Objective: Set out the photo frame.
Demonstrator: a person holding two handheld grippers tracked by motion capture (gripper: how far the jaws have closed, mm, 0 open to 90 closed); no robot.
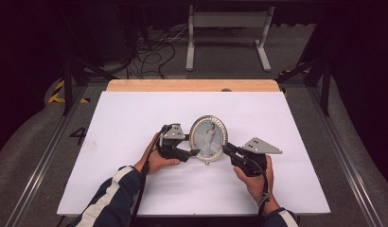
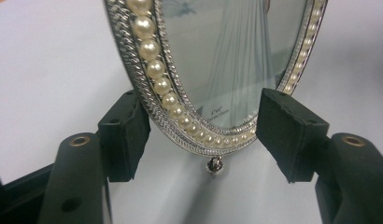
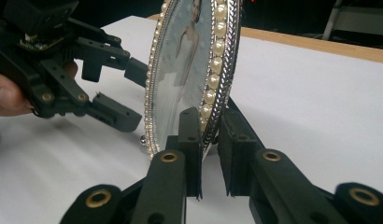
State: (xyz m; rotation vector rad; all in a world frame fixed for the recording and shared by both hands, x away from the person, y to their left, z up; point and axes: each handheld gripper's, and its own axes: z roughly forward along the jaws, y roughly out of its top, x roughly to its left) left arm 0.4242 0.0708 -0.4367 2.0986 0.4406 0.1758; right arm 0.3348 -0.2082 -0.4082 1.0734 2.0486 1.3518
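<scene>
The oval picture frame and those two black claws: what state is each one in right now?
Oval picture frame: standing upright on the white table, held at its right edge.
Left gripper: open, jaws on either side of the frame's lower edge, not pressing.
Right gripper: shut on the frame's pearl rim.

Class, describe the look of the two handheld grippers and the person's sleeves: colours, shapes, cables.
Both the left gripper and right gripper are black with square pads and brass-ringed holes, each topped by a grey triangular plate and trailing a black cable. The sleeves are navy with white stripes.

The oval silver picture frame [image 1: 209, 137], rimmed with pearls and holding a bride's photo, stands upright near the white table's [image 1: 135, 118] middle.
</scene>
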